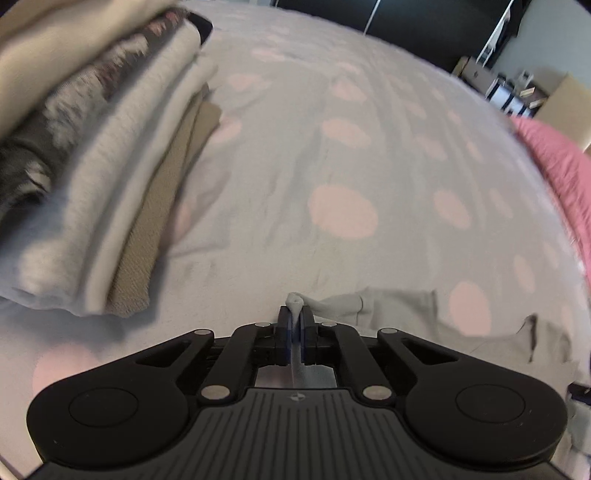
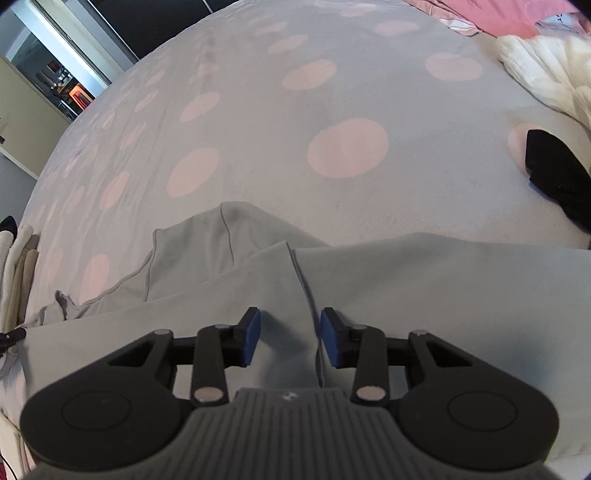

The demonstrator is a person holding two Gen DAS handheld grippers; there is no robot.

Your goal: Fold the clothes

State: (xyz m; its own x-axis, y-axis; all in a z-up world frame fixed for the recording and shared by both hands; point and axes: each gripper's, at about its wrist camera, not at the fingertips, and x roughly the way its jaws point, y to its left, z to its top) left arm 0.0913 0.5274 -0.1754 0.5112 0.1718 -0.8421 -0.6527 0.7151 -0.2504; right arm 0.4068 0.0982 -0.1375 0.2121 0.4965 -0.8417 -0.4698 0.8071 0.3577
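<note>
- The work surface is a bed covered by a pale grey sheet [image 1: 295, 155] printed with large pink ovals; it lies mostly smooth, with soft creases near the stack.
- Beyond the bed stand dark wardrobe doors [image 1: 332, 11], and at the left-wrist view's far right, cardboard boxes [image 1: 569, 92] and clutter against a light wall.
- One stack of folded clothes [image 1: 92, 155] sits at the left of the left-wrist view — about five layers: cream, a dark fuzzy patterned knit, pale grey fleece, white, and a tan ribbed piece at the bottom.
- One light grey garment [image 2: 406, 295], smooth jersey with stitched seams, lies spread across the near edge of the bed, partly rumpled at its left end.
- The left gripper [image 1: 295, 317] is clamped on a bunched corner of that garment; a knot of fabric pokes up between its blue pads.
- The right gripper [image 2: 290, 332] hangs over the garment with jaws apart, a seam running between the two pads, neither pressing it.
- Further off lie a pink blanket [image 2: 498, 18], a fluffy white garment [image 2: 546, 70] and a black cloth [image 2: 557, 173] — one of each.
</note>
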